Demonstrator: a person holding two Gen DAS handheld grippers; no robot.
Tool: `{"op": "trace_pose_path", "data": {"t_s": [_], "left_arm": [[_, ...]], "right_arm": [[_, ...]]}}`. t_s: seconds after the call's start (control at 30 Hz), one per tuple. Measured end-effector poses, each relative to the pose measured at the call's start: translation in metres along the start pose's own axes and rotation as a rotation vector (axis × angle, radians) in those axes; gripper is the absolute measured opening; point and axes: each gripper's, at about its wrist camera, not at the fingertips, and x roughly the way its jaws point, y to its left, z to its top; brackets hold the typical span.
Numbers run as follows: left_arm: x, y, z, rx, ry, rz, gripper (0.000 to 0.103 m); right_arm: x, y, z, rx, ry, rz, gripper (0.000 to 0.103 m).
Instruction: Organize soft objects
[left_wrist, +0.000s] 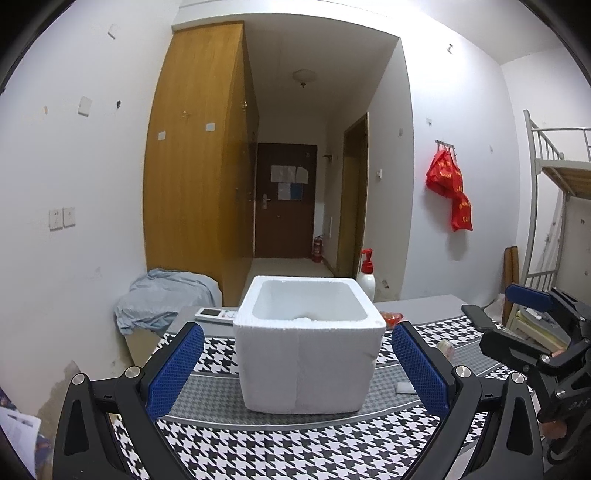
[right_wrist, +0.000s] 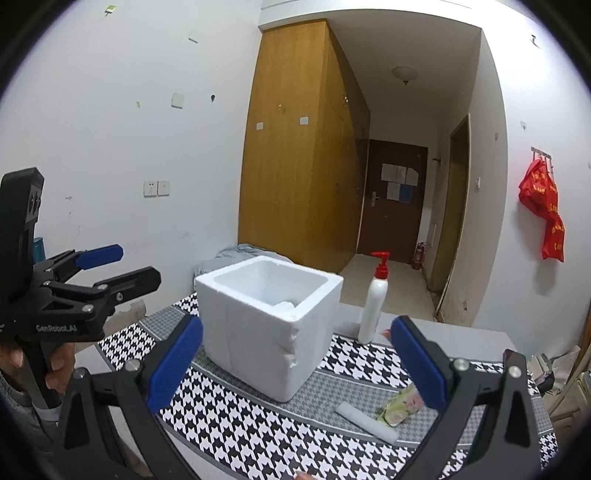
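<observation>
Left wrist view shows my left gripper (left_wrist: 297, 363) with its two blue bumpy pads spread wide and nothing between them; a white foam box (left_wrist: 308, 341) sits straight ahead on the table, square, thick-walled and grainy; something white lies low inside it, but I cannot tell what it is. The cloth (left_wrist: 258, 450) under it is black-and-white with a jagged check, with grey bands across it; a small white pad (left_wrist: 404, 387) lies right of the box, half hidden by my finger. A remote (left_wrist: 216, 315) peeks out behind the box.

Right wrist view shows my right gripper (right_wrist: 295, 365) spread wide too, holding nothing; the box has a dented, crumbly corner facing me. A soft white foam strip (right_wrist: 367, 422) lies on the cloth near the right finger; just beside it is a green, flowery soft pack (right_wrist: 400, 404), partly covered by the blue pad. A smooth white pump bottle (right_wrist: 373, 306) with a red top stands behind.
</observation>
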Motion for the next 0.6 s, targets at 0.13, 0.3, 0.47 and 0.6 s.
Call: {"op": "trace_pose_path", "data": {"t_s": [0.13, 0.3, 0.47, 0.6], "left_arm": [[0.0, -0.001, -0.011, -0.005, -0.003, -0.022, 0.102], [0.0, -0.004, -0.022, -0.002, -0.007, -0.025, 0.102], [-0.001, 0.001, -0.032, -0.024, -0.011, -0.02, 0.102], [0.005, 0.004, -0.04, -0.046, 0.007, -0.016, 0.102]], "right_arm": [[-0.001, 0.0, -0.011, 0.008, 0.013, 0.013, 0.103], [0.0, 0.002, -0.025, -0.005, 0.029, 0.002, 0.103], [0.001, 0.0, -0.035, 0.004, 0.045, 0.009, 0.103], [0.001, -0.003, -0.042, 0.013, 0.052, 0.012, 0.103]]}}
